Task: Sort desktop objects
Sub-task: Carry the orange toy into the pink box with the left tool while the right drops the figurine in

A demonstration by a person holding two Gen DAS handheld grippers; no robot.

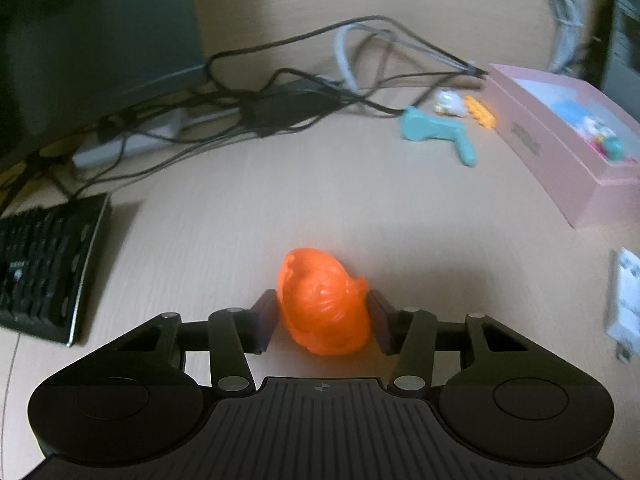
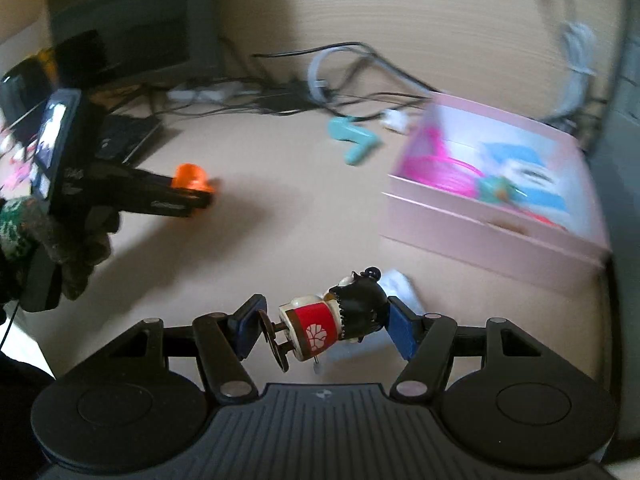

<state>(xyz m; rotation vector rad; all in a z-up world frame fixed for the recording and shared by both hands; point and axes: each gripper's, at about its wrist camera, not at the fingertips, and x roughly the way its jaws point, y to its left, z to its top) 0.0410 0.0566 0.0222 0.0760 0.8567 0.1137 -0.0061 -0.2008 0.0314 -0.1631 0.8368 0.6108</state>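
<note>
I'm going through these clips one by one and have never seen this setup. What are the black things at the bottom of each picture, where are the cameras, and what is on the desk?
No robot here: a person carries a hand-held two-finger gripper in each hand, with a fisheye camera on each looking along the fingers.

In the left wrist view, the left gripper is shut on an orange toy. In the right wrist view, the right gripper is shut on a small figurine with a red body and black hair, held sideways; the other gripper and the gloved hand show at left.

On the desk lie a pink box holding colourful items, a teal toy, a keyboard and tangled cables.
</note>
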